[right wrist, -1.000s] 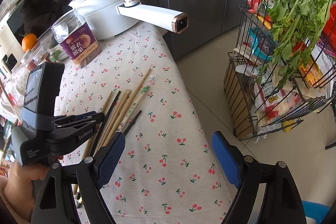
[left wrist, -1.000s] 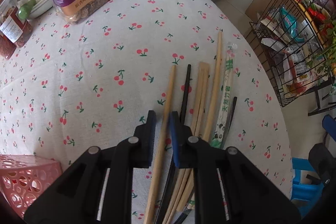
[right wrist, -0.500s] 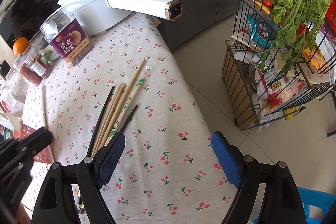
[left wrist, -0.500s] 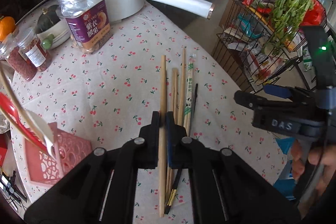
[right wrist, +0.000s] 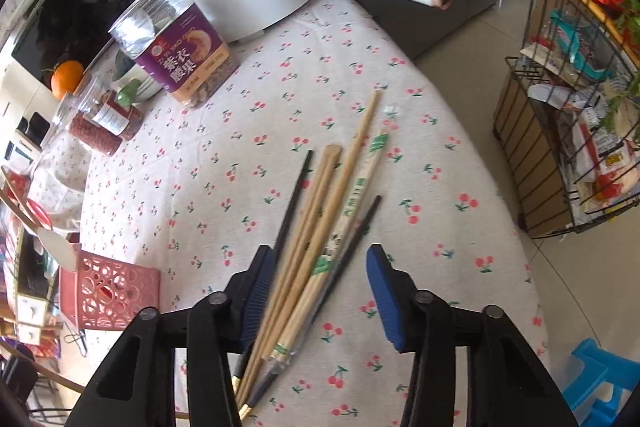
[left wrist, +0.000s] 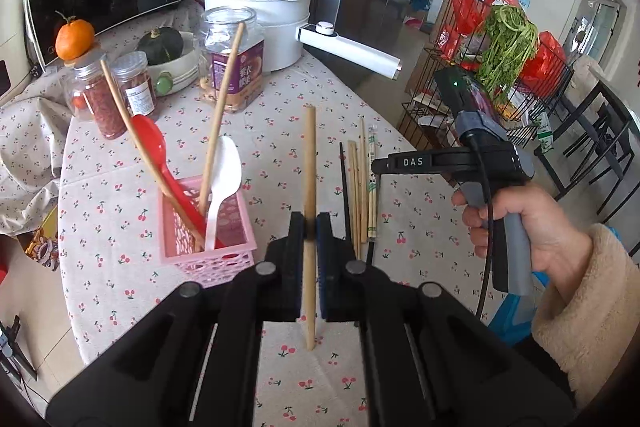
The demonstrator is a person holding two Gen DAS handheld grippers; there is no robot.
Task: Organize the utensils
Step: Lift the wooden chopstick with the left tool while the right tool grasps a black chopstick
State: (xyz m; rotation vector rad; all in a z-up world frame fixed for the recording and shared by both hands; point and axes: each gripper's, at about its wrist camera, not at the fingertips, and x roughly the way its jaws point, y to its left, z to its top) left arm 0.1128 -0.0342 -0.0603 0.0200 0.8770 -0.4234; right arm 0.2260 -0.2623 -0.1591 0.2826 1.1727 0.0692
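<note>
At lower centre of the left view the left gripper (left wrist: 310, 227) clamps an upright wooden chopstick (left wrist: 309, 163), pink basket (left wrist: 208, 259) at its left, while the right gripper (right wrist: 320, 267) gapes around the chopstick pile (right wrist: 324, 219) mid-frame.

the left gripper (left wrist: 309, 227) is closed on 1 wooden chopstick (left wrist: 309, 163), held off the cherry-print tablecloth (left wrist: 420, 227). to its left a pink basket (left wrist: 240, 247) holds a red spoon (left wrist: 150, 147), a white spoon (left wrist: 226, 171) and 2 wooden sticks. more chopsticks (left wrist: 360, 187) lie on the cloth just right of the held one. a hand (left wrist: 520, 223) holds the right gripper (left wrist: 404, 163) above them; its jaws can't be made out.
</note>
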